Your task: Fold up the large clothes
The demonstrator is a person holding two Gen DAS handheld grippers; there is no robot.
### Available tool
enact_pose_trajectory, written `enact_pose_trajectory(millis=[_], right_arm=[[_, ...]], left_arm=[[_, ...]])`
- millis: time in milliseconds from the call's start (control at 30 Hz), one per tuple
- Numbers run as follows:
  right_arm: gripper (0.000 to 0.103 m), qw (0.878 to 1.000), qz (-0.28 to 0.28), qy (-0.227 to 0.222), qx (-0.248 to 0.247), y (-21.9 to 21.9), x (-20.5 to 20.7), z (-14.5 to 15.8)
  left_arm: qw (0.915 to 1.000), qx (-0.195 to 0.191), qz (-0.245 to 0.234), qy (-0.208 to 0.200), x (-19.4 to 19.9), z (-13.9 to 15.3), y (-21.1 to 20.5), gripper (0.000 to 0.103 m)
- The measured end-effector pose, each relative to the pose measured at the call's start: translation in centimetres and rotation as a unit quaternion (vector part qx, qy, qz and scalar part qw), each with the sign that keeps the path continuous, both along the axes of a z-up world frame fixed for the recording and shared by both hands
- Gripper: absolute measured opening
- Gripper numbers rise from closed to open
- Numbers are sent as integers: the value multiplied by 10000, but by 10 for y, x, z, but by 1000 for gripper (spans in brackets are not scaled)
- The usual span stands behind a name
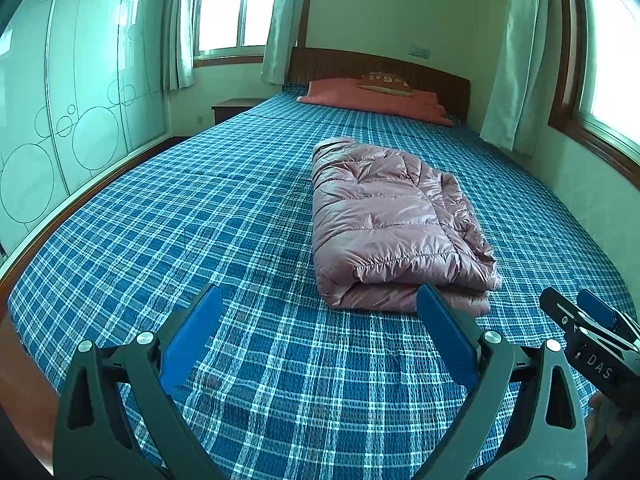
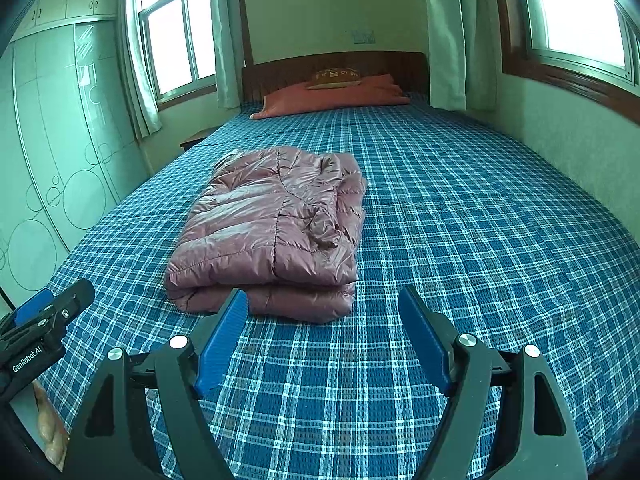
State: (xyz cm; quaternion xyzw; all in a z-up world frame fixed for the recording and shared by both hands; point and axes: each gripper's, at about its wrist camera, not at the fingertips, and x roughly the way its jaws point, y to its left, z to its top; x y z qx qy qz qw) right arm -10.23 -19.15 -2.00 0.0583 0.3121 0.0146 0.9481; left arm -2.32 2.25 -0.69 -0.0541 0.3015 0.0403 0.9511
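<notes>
We hold the left gripper (image 1: 320, 336) and the right gripper (image 2: 322, 334) just short of the near edge of the pink down jacket (image 2: 272, 236); both sets of jaws stand apart and empty. The jacket lies folded into a compact stack on the blue plaid bedspread (image 2: 460, 220), midway along the bed. In our judgement the fold is essentially complete. If a final tidy is needed, we press the slippery quilted layers flat and square the near edge, avoiding any tug that would slide the stack open. Readable writing: "GenRobot.AI" on the left gripper's body, "DAS" on the right's.
</notes>
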Motion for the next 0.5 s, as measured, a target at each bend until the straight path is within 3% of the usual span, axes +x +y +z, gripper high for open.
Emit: enact_pose_trajectory(millis=[500], right_arm=[[77,10000,19,35,-2,2,0,-3]], left_arm=[[10000,-28,33,46,0,-2,0,97]])
